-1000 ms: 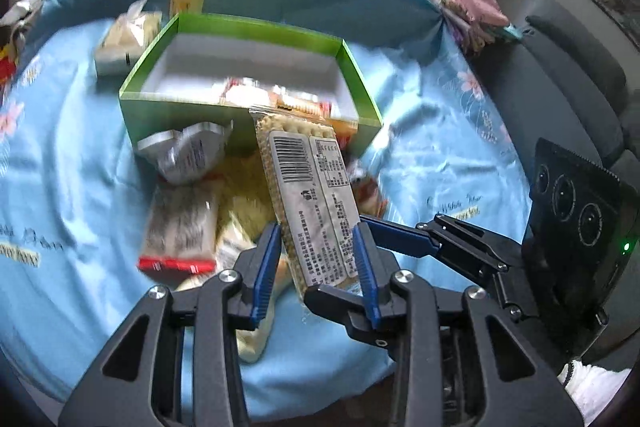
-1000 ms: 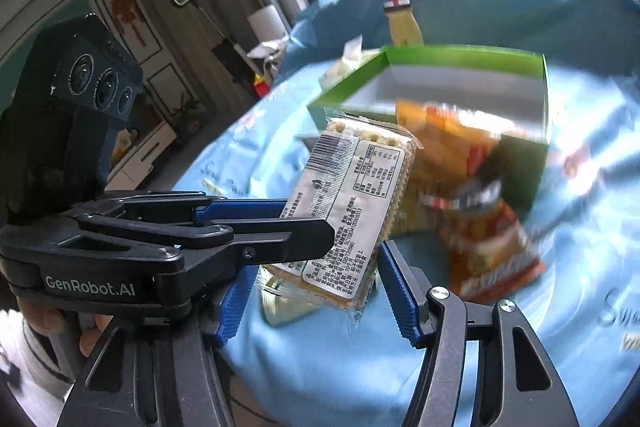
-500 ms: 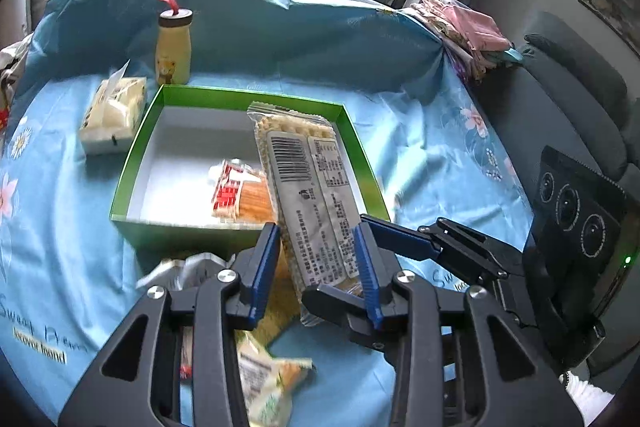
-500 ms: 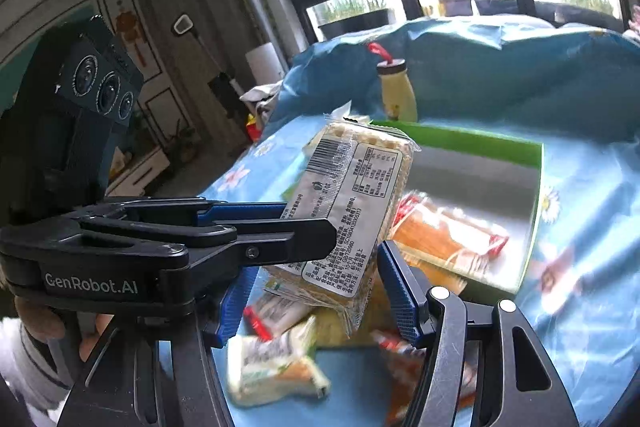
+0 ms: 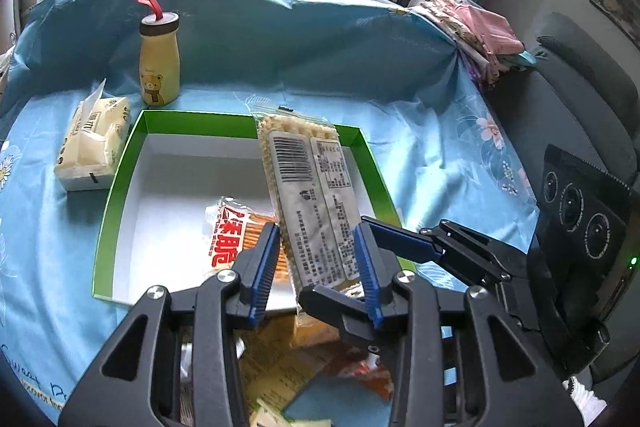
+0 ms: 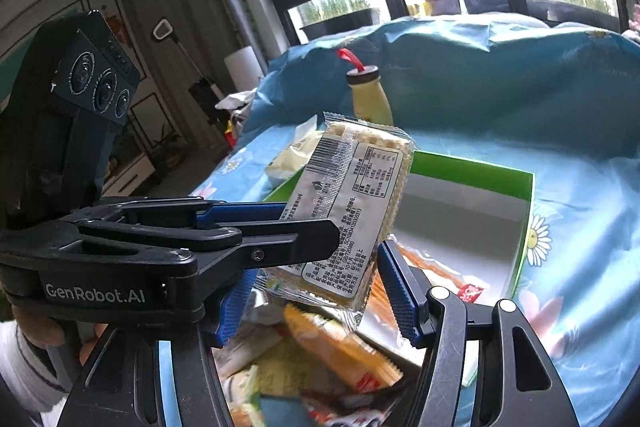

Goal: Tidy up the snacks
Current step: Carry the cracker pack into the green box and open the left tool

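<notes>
Both tongs held the cracker packet (image 5: 312,203) over the green box (image 5: 120,187), left tongs (image 5: 316,267) nipping its edges and right tongs (image 6: 316,291) seemingly clamped half-wide, so lowering it toward twelve o'clock beside the red-labelled snack (image 5: 228,235) looked wisest.

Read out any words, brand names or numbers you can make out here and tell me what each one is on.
"GenRobot.AI": white lettering on the side of the left tool.
Cracker packet: barcode and printed label, too small to read.
Red and white snack pack in the green box: large red characters, only partly visible.
Blue tablecloth: cursive writing at its edge, cut off, unreadable.
</notes>
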Tool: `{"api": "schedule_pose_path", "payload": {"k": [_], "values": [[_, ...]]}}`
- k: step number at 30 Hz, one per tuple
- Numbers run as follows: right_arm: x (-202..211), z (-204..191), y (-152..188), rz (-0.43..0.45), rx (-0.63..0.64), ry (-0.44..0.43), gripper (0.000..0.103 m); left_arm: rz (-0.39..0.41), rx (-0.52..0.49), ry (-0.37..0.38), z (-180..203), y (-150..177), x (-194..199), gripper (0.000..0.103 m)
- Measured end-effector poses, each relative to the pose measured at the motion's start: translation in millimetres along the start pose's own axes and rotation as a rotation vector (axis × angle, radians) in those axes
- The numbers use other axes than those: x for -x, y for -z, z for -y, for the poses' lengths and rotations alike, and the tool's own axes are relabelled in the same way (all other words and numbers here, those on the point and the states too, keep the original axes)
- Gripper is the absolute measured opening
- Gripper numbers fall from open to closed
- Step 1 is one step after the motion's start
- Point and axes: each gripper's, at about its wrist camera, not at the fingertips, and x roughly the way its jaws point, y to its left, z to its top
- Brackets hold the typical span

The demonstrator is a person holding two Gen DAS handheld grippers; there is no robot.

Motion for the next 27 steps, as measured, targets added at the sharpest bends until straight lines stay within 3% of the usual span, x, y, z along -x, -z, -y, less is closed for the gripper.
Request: {"api": "schedule_pose_path", "payload": {"k": [27], "values": [[-56.8,42.6,-0.8,-0.158,-0.077,0.033,0.063,-0.121,0.083,0.035,-27.9,-5.0,-60.9,0.04]]}}
